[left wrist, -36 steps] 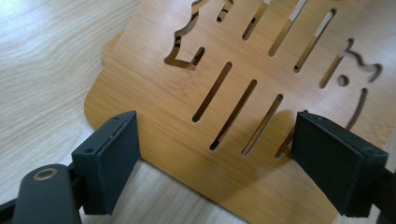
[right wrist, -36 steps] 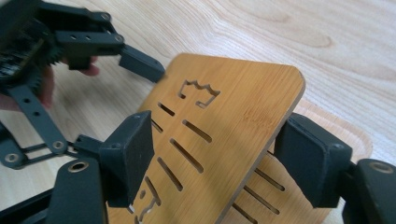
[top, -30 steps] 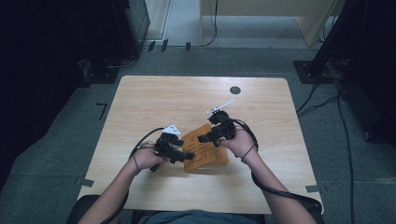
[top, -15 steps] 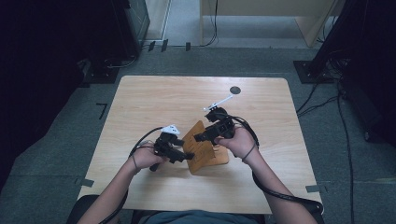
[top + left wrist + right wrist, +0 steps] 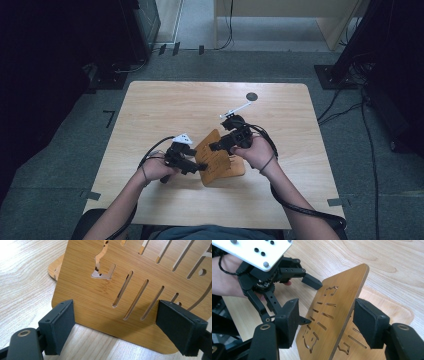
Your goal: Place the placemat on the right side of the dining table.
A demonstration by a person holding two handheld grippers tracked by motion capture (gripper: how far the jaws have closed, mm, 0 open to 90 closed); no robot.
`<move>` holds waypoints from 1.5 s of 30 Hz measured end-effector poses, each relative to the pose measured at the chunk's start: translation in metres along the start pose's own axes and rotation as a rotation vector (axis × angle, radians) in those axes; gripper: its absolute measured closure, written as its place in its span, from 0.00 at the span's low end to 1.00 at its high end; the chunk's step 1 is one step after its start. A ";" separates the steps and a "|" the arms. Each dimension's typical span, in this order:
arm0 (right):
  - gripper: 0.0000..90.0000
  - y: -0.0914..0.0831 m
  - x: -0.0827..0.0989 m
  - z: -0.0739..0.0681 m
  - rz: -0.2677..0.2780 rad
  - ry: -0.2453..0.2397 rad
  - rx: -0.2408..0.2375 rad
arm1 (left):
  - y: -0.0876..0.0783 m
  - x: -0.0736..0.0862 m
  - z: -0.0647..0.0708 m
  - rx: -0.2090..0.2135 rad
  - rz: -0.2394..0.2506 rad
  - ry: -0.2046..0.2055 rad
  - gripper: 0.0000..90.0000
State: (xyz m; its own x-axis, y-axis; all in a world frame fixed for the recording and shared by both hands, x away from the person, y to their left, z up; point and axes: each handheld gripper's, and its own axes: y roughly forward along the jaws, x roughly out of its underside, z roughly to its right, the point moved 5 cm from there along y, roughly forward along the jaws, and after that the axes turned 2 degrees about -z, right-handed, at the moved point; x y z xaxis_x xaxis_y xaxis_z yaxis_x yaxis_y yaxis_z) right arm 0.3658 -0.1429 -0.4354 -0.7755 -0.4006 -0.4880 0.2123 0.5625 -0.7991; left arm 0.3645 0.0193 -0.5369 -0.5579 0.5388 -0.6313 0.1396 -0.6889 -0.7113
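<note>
The slotted bamboo panel (image 5: pixel 334 315) stands tilted up on edge between the jaws of the right gripper (image 5: pixel 324 322), whose jaws have just been closing; its right pad seems to touch the panel's edge, while a gap remains at the left pad, so a firm grip cannot be told. Beneath it lies a second bamboo board (image 5: pixel 387 307) on the wooden table (image 5: pixel 165 110). The left gripper (image 5: pixel 115 325) has its jaws wide apart, the panel's lower edge just ahead of them, untouched.
</note>
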 end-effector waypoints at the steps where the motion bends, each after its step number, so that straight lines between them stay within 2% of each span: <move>1: 0.44 0.000 0.000 0.002 0.003 0.015 -0.007 | 0.000 0.000 0.000 -0.002 0.001 -0.003 0.16; 6: 0.46 0.003 0.001 0.007 0.023 0.058 -0.026 | -0.001 0.001 -0.003 -0.005 0.012 -0.019 0.16; 8: 0.48 0.000 0.000 0.010 0.034 0.116 -0.089 | -0.001 0.001 -0.003 0.006 0.016 -0.034 0.16; 9: 0.49 0.000 0.000 0.012 0.030 0.136 -0.095 | -0.001 0.001 -0.003 0.005 0.014 -0.033 0.16; 12: 0.51 0.001 0.001 0.013 0.022 0.142 -0.084 | -0.001 0.002 -0.003 0.008 0.002 -0.028 0.16; 13: 0.53 -0.001 0.001 0.013 0.015 0.170 -0.104 | -0.001 0.003 -0.004 0.018 -0.001 -0.034 0.13; 16: 0.55 -0.001 0.001 0.015 0.016 0.195 -0.125 | -0.001 0.004 -0.005 0.029 0.000 -0.040 0.13; 17: 0.55 -0.002 0.001 0.016 0.012 0.216 -0.139 | 0.000 0.004 -0.004 0.028 0.002 -0.040 0.13; 18: 0.57 -0.001 0.002 0.018 0.005 0.233 -0.144 | 0.000 0.004 -0.004 0.021 0.002 -0.032 0.13; 20: 0.58 0.001 0.007 0.027 -0.069 0.282 -0.102 | 0.000 0.004 -0.004 0.015 0.000 -0.020 0.13; 22: 0.58 0.003 0.008 0.029 -0.073 0.285 -0.090 | 0.000 0.004 -0.004 0.013 0.003 -0.018 0.13; 24: 0.57 0.009 0.012 0.035 -0.088 0.266 -0.036 | 0.000 0.004 -0.004 0.015 0.006 -0.022 0.13; 27: 0.57 0.011 0.013 0.037 -0.084 0.255 -0.027 | 0.000 0.004 -0.004 0.013 -0.002 -0.024 0.13; 30: 0.56 0.008 0.011 0.036 -0.071 0.259 -0.058 | 0.000 0.004 -0.004 0.013 -0.010 -0.012 0.13; 34: 0.56 0.007 0.011 0.035 -0.066 0.252 -0.062 | 0.001 0.005 -0.004 0.000 -0.011 0.024 0.13; 36: 0.56 0.007 0.010 0.034 -0.064 0.254 -0.066 | 0.001 0.004 -0.004 -0.007 -0.016 0.029 0.13; 38: 0.56 0.005 0.009 0.031 -0.057 0.249 -0.085 | 0.001 0.003 -0.004 -0.013 -0.017 0.021 0.14; 42: 0.55 0.004 0.009 0.029 -0.054 0.241 -0.086 | 0.000 0.003 -0.005 -0.007 -0.014 0.008 0.14; 43: 0.55 0.003 0.009 0.029 -0.044 0.247 -0.107 | 0.000 0.003 -0.005 -0.003 -0.019 0.008 0.14; 44: 0.55 0.002 0.008 0.028 -0.031 0.262 -0.159 | -0.001 0.002 -0.003 0.004 -0.008 0.029 0.14; 45: 0.55 0.002 0.008 0.028 -0.031 0.262 -0.159 | -0.001 0.002 -0.003 0.004 -0.008 0.029 0.14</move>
State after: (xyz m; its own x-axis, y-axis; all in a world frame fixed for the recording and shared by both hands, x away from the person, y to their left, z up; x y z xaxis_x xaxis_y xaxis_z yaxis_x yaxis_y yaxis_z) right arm 0.3770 -0.1654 -0.4505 -0.9113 -0.2312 -0.3408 0.1064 0.6672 -0.7372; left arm 0.3658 0.0225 -0.5378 -0.5346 0.5580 -0.6347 0.1325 -0.6864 -0.7150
